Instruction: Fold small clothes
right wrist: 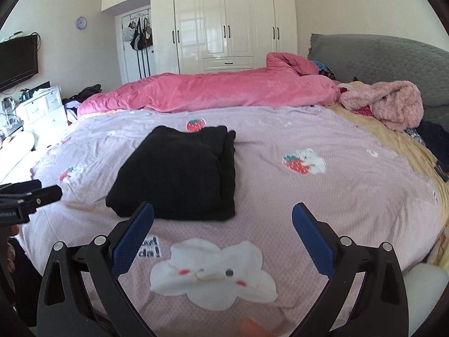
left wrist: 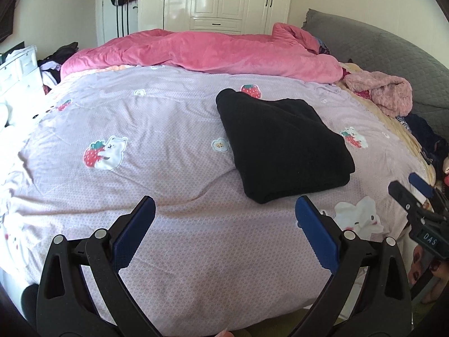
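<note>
**Folded black garment on the bed, both grippers empty**

A black garment [left wrist: 283, 146] lies folded into a compact, roughly rectangular bundle on the lilac bedspread [left wrist: 174, 129] — a cover printed with strawberries and white bears. In the right wrist view the same bundle [right wrist: 179, 174] shows its stacked layers along the right-hand edge, with one strawberry print just past its far end.

The left gripper [left wrist: 224, 207] hangs above the near part of the bed with its blue-padded fingers [left wrist: 134, 233] spread wide apart; nothing lies between them, and the garment sits just beyond the right-hand finger. The right gripper [right wrist: 223, 213] is likewise spread wide and empty. Its left-hand finger [right wrist: 132, 238] overlaps the near edge of the bundle in the view, though whether it touches the cloth cannot be told. Below it, on the bedspread, a white cloud-shaped face print [right wrist: 213, 275] fills the gap between the fingers.

Each gripper appears at the edge of the other's view: the right one at the far right of the left wrist view, the left one at the far left of the right wrist view — both held off to the sides of the garment.

Farther back, a pink duvet [left wrist: 202, 53] is heaped across the bed. A fuzzy pink garment [left wrist: 384, 92] sits near the grey headboard [left wrist: 393, 50], and white wardrobes [right wrist: 227, 22] line the back wall.
</note>
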A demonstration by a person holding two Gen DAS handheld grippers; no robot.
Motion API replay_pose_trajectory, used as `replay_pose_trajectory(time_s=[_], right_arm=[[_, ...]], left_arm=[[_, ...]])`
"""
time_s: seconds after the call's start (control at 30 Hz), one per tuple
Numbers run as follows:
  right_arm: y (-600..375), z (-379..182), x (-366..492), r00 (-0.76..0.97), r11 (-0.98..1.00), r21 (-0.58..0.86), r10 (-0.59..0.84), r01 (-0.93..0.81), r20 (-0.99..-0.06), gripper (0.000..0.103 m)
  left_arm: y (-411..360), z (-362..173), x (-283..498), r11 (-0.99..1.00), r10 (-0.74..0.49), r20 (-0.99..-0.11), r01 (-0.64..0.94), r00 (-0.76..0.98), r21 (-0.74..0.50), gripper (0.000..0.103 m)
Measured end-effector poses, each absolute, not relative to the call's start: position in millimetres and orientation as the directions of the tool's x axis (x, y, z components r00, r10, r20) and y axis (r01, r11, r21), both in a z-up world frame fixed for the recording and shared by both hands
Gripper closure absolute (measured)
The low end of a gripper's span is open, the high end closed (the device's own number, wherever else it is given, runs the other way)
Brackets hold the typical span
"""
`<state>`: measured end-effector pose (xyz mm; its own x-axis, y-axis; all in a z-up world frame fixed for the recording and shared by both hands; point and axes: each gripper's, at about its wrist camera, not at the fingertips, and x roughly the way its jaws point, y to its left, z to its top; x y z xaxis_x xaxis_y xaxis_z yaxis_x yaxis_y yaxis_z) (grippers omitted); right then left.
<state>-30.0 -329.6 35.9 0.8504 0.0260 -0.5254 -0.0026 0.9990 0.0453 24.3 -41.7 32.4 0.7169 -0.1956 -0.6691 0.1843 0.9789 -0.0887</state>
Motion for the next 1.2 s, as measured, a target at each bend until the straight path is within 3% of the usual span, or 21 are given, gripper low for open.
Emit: replay_pose_trajectory(time_s=[0.33,1.2], right_arm=[[-316,16,-31,0.809,0.998,0.062,0.046,-0.012,-0.586,0.005],[-317,13,-32,0.807,0.998,0.06,0.041,-0.007,-0.589,0.005]], left_arm=[[-34,19,20,0.982,-0.187,-0.694,0.157,0.696,-0.108,0.009],[-33,19,17,0.988,-0.15,-0.7,0.133,0.698,-0.079,0.009]])
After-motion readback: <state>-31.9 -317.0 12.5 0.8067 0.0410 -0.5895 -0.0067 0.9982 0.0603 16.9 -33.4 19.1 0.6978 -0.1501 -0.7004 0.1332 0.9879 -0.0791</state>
